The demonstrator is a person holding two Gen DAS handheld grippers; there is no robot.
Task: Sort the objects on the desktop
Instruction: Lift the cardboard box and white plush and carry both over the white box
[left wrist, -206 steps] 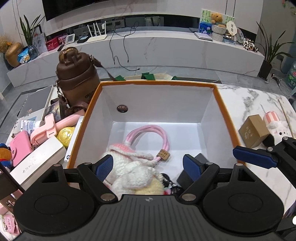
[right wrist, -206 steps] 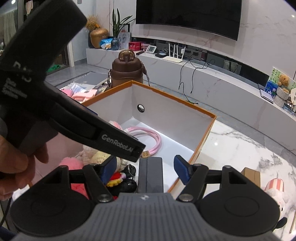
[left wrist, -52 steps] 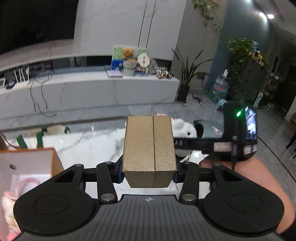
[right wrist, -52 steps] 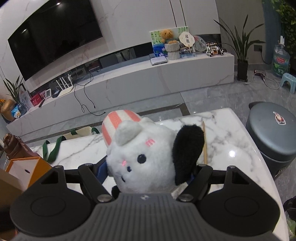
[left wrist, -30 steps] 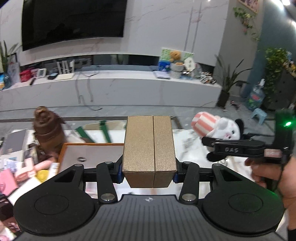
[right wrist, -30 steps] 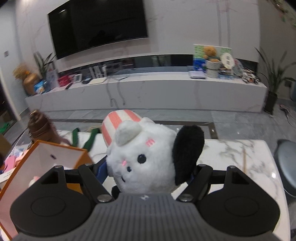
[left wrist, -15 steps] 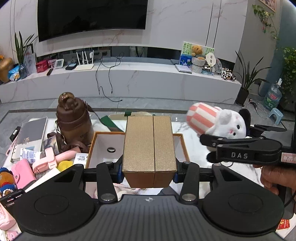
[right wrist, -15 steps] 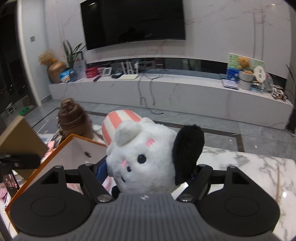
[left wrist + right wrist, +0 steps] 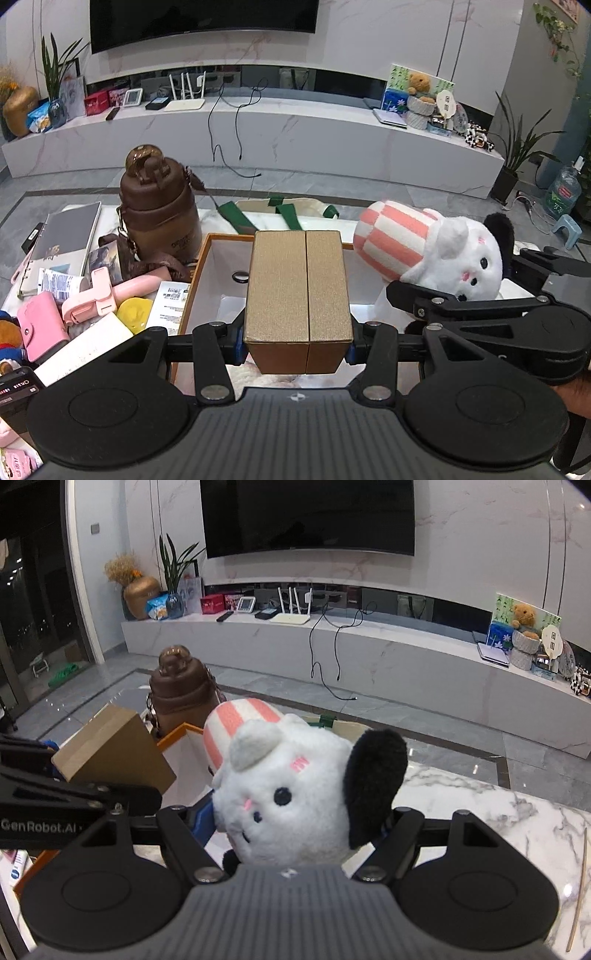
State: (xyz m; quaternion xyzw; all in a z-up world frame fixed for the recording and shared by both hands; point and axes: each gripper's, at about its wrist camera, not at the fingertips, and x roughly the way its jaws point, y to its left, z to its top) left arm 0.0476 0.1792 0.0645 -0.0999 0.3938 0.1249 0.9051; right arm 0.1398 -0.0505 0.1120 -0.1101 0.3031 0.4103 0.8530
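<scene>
My left gripper [image 9: 295, 347] is shut on a gold box [image 9: 297, 295] and holds it above the open orange-rimmed white box [image 9: 207, 266]. My right gripper [image 9: 295, 823] is shut on a white plush toy [image 9: 291, 790] with a pink striped hat and a black ear. In the left wrist view the plush toy [image 9: 439, 254] hangs over the box's right side, with the right gripper [image 9: 480, 314] under it. The gold box [image 9: 114, 753] also shows at left in the right wrist view, above the orange box [image 9: 177, 738].
A brown bottle [image 9: 159, 206] stands behind the box's left corner. Pink wallet [image 9: 40, 325], pink holder [image 9: 110, 291], yellow disc [image 9: 135, 310], notebooks and cards crowd the table's left. A green-strapped cloth bag [image 9: 280, 210] lies behind. A thin stick [image 9: 578, 886] lies on the marble at right.
Both grippers have moved closer over the orange box while still holding their objects. The plush toy now hangs nearer the gold box.
</scene>
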